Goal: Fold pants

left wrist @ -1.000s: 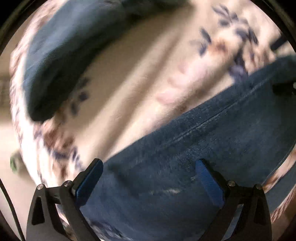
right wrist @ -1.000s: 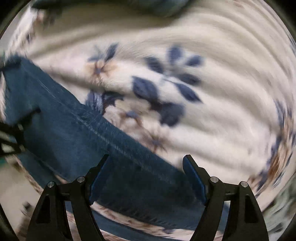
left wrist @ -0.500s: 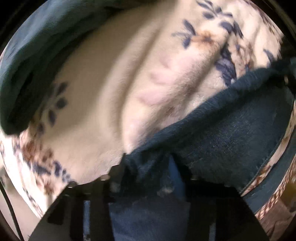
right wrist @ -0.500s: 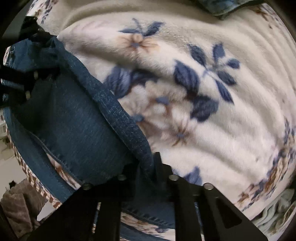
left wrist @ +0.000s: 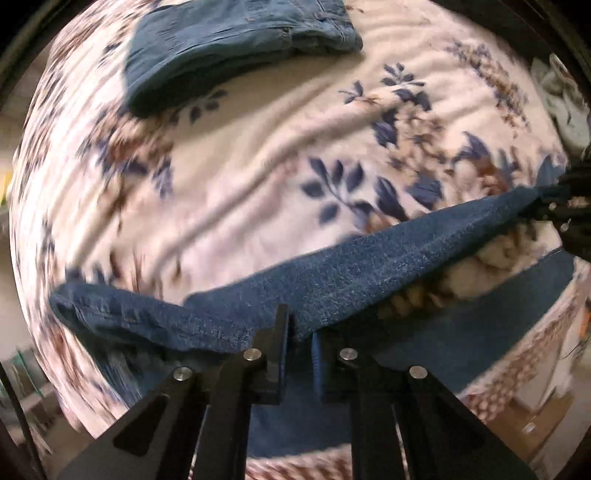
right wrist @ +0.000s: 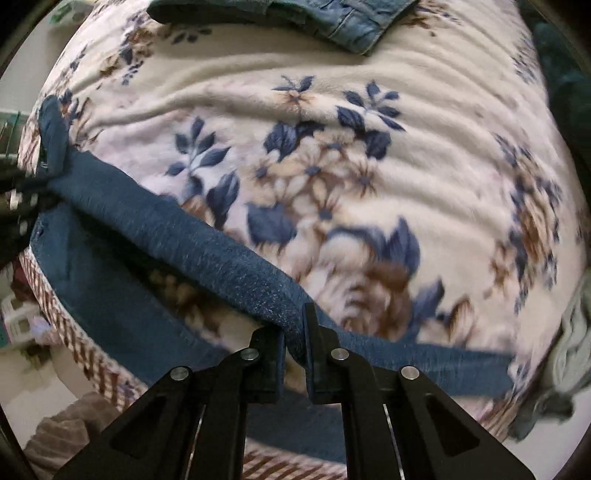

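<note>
- Here, at the far left of the left wrist view, we see a loose end of the dark blue denim pants [left wrist: 369, 273] lying crumpled on the cream fleece blanket printed with navy leaves and tan flowers [left wrist: 258, 155].
- Moving right, our left gripper [left wrist: 298, 345] is clamped on the pants' coarse, grainy edge, its black fingers pinching a fold of cloth.
- From there the denim runs as a taut, raised band up to the right edge, where our right gripper [left wrist: 554, 206] grips it.
- In the right wrist view the same band [right wrist: 207, 240] slopes down from the left gripper [right wrist: 26, 199] at the far left.
- Centre bottom, our right gripper [right wrist: 295, 345] is pressed tight on the folded denim edge; more cloth hangs below towards the blanket's brown-striped border.
- A second pair of folded, paler blue jeans [right wrist: 351, 18] lies flat at the blanket's far edge.
- A pale grey-green rumpled cloth [right wrist: 569, 350] sits at the far right.
</note>
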